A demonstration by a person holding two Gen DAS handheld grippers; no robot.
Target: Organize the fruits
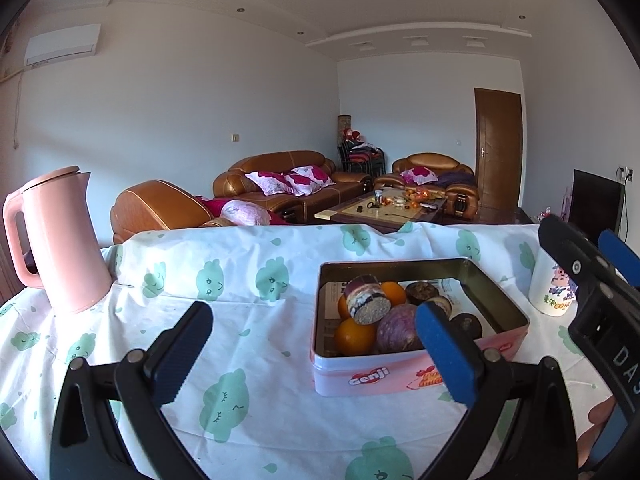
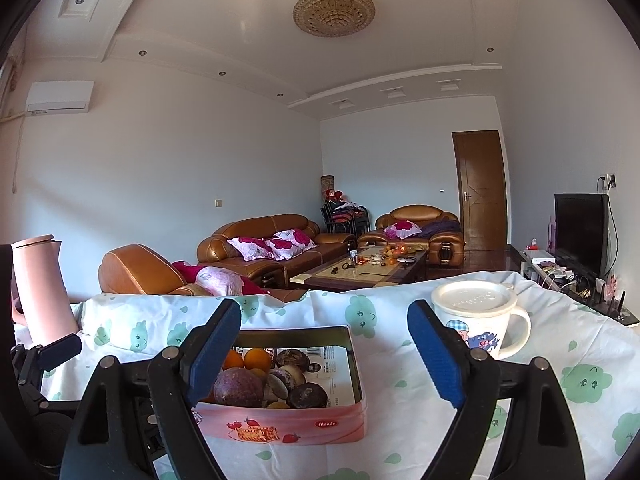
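With both the left gripper (image 1: 312, 350) and right gripper (image 2: 324, 352) spread wide and empty, reach down into the pink tin (image 1: 400, 376) on the tablecloth (image 1: 248, 280), centring on one orange (image 1: 354, 336) before closing.

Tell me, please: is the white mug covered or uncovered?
Covered. In the right wrist view a white lid sits flat on the white mug, which stands upright on the tablecloth beside the tin.

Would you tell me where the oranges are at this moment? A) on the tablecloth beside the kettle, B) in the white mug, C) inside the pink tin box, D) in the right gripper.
C: the oranges lie inside the pink tin box with other round fruit, and both grippers are empty.
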